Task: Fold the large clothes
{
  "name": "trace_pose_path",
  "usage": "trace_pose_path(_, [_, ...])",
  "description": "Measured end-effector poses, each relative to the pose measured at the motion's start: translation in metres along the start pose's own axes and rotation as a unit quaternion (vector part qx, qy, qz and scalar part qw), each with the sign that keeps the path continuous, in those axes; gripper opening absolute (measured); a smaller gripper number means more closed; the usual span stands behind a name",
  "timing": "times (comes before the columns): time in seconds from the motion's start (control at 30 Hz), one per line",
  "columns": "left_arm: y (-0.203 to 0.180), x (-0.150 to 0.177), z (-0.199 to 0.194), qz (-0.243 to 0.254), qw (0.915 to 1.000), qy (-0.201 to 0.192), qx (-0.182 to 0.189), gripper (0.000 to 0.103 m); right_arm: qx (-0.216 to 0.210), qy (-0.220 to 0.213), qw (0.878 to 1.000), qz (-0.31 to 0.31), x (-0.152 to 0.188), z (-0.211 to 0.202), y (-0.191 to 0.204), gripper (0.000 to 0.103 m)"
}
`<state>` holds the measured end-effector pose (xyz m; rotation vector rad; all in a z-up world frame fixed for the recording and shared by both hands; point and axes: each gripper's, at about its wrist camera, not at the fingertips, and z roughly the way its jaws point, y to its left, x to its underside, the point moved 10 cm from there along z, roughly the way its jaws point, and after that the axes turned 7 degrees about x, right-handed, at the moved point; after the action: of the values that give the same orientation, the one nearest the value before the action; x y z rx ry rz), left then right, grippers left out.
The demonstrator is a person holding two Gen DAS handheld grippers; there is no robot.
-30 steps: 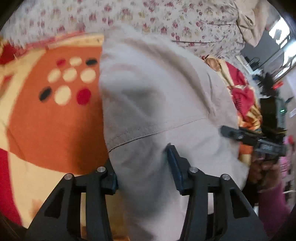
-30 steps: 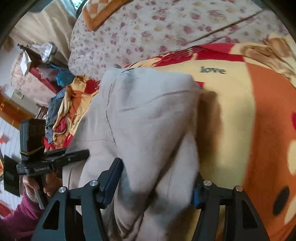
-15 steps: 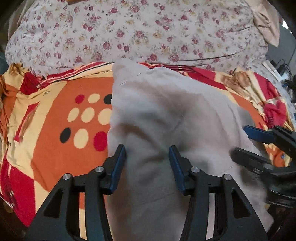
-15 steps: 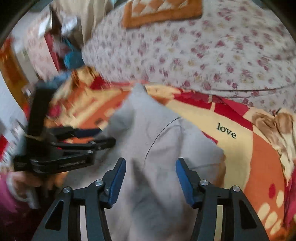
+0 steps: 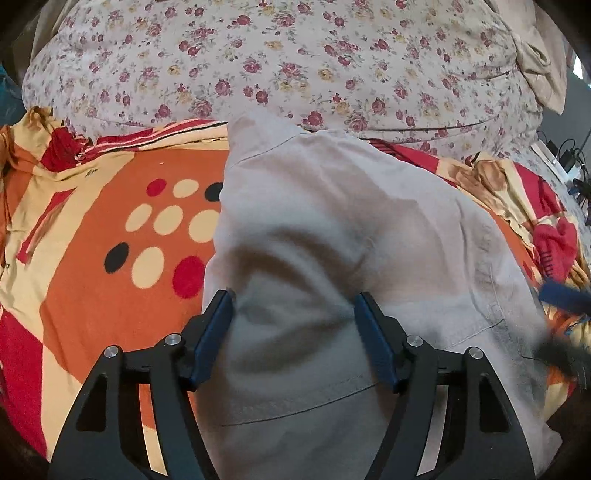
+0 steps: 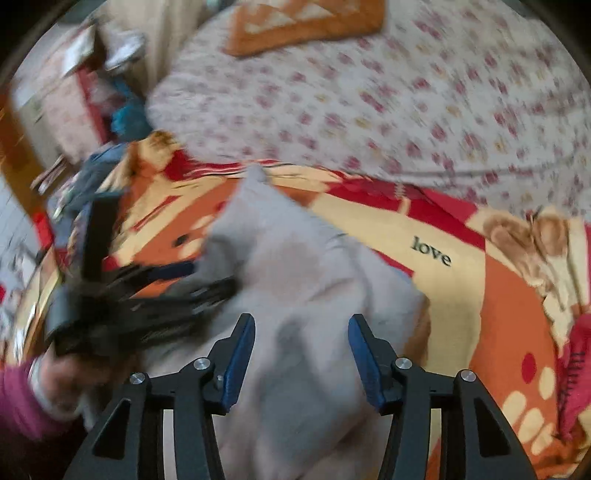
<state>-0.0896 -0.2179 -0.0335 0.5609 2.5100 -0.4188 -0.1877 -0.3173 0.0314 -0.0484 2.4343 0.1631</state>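
A pale beige garment [image 5: 332, 221] lies folded in a thick bundle on an orange, red and cream blanket [image 5: 92, 295]. My left gripper [image 5: 293, 317] hovers over the garment's near part. Its jaws are opening, with the cloth below and between them and the pads not pressing it. In the right wrist view the same garment [image 6: 303, 277] sits under my right gripper [image 6: 301, 332], whose blue pads stand apart, clear of the cloth. The left gripper [image 6: 192, 277] shows there blurred at the garment's left edge. The right gripper's fingers [image 5: 561, 295] appear blurred at the right edge of the left view.
A floral sheet [image 5: 295, 66] covers the bed behind the blanket. An orange cushion [image 6: 306, 22] lies at the far end. Clutter and furniture [image 6: 74, 92] stand to the left of the bed, cables [image 5: 569, 162] to the right. A hand in a magenta sleeve [image 6: 22, 398] holds the left gripper.
Both grippers have let go of the garment, which now rests on the blanket. The left jaws have widened; the right gripper has risen and rolled, showing more of the bed.
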Motion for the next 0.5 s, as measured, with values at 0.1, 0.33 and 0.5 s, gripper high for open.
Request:
trace_pose_path(0.1, [0.0, 0.001, -0.002, 0.001, 1.0, 0.0, -0.006, 0.069, -0.007, 0.011, 0.999, -0.041, 0.026, -0.011, 0.026, 0.051])
trace_pose_path(0.33, [-0.006, 0.005, -0.01, 0.014, 0.9998, -0.007, -0.015, 0.069, 0.038, 0.06, 0.995, -0.072, 0.09, 0.024, 0.021, 0.051])
trace_pose_path(0.5, [-0.007, 0.013, -0.035, 0.025, 0.9991, -0.018, -0.029, 0.069, 0.03, 0.046, 0.998, -0.039, 0.079, -0.004, 0.017, 0.051])
